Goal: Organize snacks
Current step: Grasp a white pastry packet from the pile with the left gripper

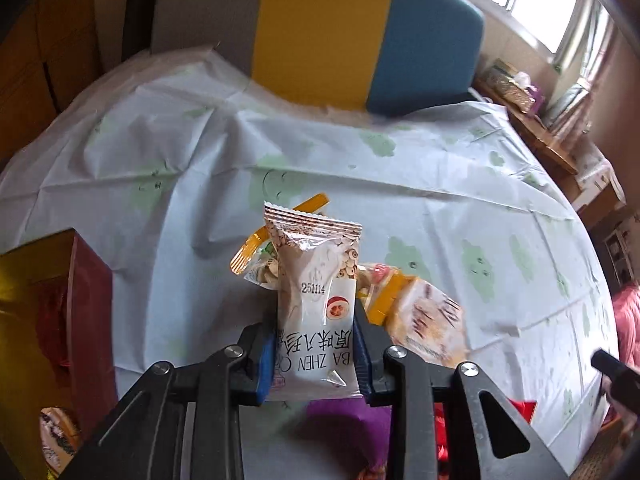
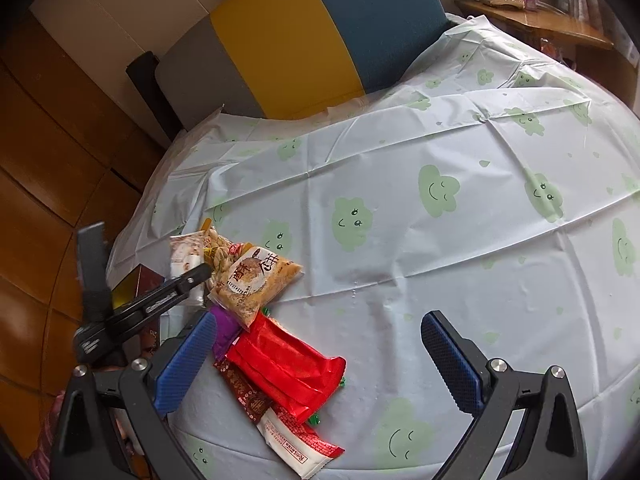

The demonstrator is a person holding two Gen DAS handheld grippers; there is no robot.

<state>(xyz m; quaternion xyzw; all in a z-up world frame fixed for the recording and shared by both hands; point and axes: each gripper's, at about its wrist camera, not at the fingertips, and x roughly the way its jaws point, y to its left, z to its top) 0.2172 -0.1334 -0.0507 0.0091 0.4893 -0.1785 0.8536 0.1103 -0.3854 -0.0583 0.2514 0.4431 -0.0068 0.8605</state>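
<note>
My left gripper [image 1: 314, 354] is shut on a white-and-beige snack packet [image 1: 316, 280], held upright above the table; it shows from the side in the right wrist view [image 2: 186, 264]. Below it lie an orange-edged snack bag [image 1: 256, 248] and a tan biscuit pack [image 1: 428, 320]. My right gripper [image 2: 320, 364] is open and empty over a pile of snacks: a red packet [image 2: 288, 368], a purple packet [image 2: 224, 328], a white-and-red wafer pack [image 2: 296, 440] and a tan biscuit pack [image 2: 256, 280].
A red box with a gold lining [image 1: 60, 312] stands at the table's left edge, also seen in the right wrist view [image 2: 136, 280]. The table wears a pale cloth with green clouds [image 2: 440, 200]. A grey, yellow and blue chair back [image 1: 320, 28] stands beyond.
</note>
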